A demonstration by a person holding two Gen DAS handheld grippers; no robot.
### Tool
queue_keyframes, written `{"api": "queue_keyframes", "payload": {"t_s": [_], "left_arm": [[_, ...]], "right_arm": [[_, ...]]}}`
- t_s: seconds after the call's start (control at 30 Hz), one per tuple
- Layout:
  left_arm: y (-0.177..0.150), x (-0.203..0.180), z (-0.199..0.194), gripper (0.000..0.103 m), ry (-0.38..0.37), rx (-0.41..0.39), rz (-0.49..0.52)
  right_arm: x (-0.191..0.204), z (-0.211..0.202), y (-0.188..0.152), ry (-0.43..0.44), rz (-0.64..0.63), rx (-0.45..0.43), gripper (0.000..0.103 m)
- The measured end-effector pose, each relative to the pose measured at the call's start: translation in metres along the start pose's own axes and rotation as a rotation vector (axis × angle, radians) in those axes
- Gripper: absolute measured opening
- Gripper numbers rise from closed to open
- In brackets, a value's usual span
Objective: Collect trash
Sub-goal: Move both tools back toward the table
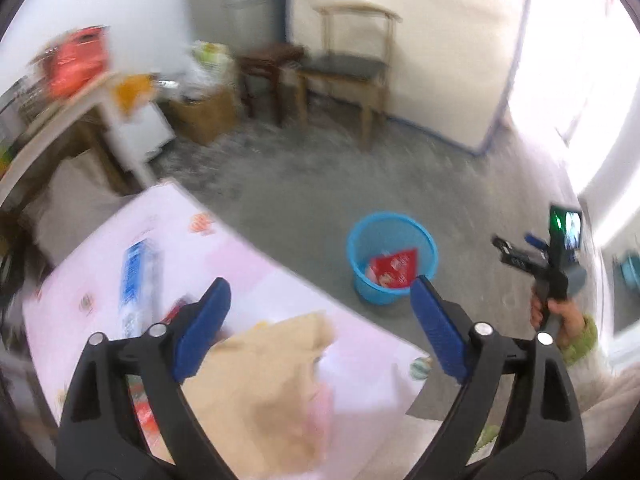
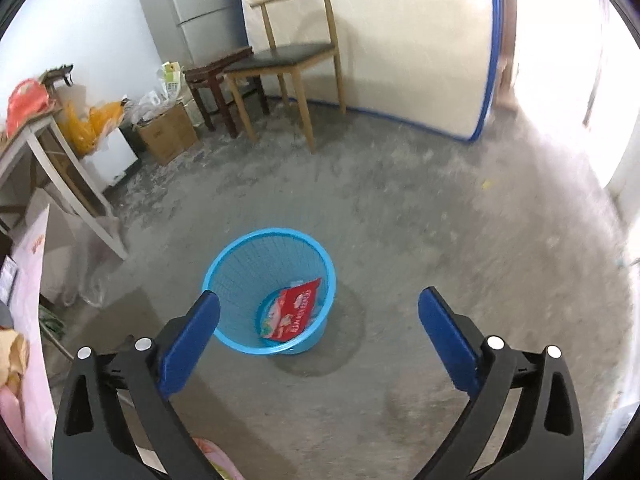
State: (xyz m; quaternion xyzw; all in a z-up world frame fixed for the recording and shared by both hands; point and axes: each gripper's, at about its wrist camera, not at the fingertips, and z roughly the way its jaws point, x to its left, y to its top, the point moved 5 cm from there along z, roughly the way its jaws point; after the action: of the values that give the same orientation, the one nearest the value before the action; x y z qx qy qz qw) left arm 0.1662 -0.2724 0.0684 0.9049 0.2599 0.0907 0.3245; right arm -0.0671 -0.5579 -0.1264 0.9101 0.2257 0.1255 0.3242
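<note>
A blue mesh bin [image 2: 269, 292] stands on the concrete floor with a red wrapper [image 2: 294, 314] lying inside. My right gripper [image 2: 319, 300] hangs open above the bin, nothing between its blue pads. In the left wrist view my left gripper [image 1: 320, 292] is open over the pink table [image 1: 224, 252], with crumpled brown paper [image 1: 264, 384] below it. A blue and white packet [image 1: 138, 280] and a red scrap [image 1: 178, 308] lie on the table. The bin [image 1: 390, 256] and its red wrapper [image 1: 394, 268] show beyond the table edge. The other gripper [image 1: 514, 248] shows at the right, held by a hand in a green sleeve.
A wooden chair [image 2: 296, 60] and a dark stool [image 2: 218, 80] stand against the far wall beside a grey fridge [image 2: 192, 8]. A cardboard box [image 2: 166, 132], orange bags [image 2: 92, 124] and a white side table [image 2: 48, 160] crowd the left. A blue-edged mattress [image 2: 420, 40] leans at the back.
</note>
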Motion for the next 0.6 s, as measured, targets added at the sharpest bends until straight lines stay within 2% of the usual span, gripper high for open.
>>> {"api": "queue_keyframes", "payload": {"t_s": [0.13, 0.27, 0.33, 0.43, 0.5, 0.53, 0.6], "left_arm": [[-0.044, 0.056, -0.056, 0.094, 0.055, -0.083, -0.197], [-0.101, 0.103, -0.092, 0.094, 0.113, -0.126, -0.381], [-0.128, 0.119, -0.105, 0.094, 0.125, -0.156, -0.454], [-0.156, 0.136, -0.113, 0.095, 0.119, -0.174, -0.515], [-0.177, 0.141, -0.114, 0.094, 0.12, -0.192, -0.554], [-0.183, 0.142, -0.114, 0.095, 0.116, -0.208, -0.568], [-0.195, 0.139, -0.113, 0.094, 0.109, -0.265, -0.586]], "right_arm": [[0.049, -0.03, -0.007, 0.018, -0.121, -0.006, 0.097], [0.121, -0.074, -0.013, 0.105, -0.326, -0.09, 0.097], [0.15, -0.1, -0.014, 0.209, -0.384, -0.148, 0.097], [0.188, -0.143, -0.016, 0.482, -0.431, -0.246, 0.097], [0.213, -0.168, -0.023, 0.715, -0.462, -0.287, 0.097], [0.226, -0.174, -0.026, 0.774, -0.486, -0.271, 0.097], [0.25, -0.177, -0.033, 0.818, -0.545, -0.203, 0.097]]}}
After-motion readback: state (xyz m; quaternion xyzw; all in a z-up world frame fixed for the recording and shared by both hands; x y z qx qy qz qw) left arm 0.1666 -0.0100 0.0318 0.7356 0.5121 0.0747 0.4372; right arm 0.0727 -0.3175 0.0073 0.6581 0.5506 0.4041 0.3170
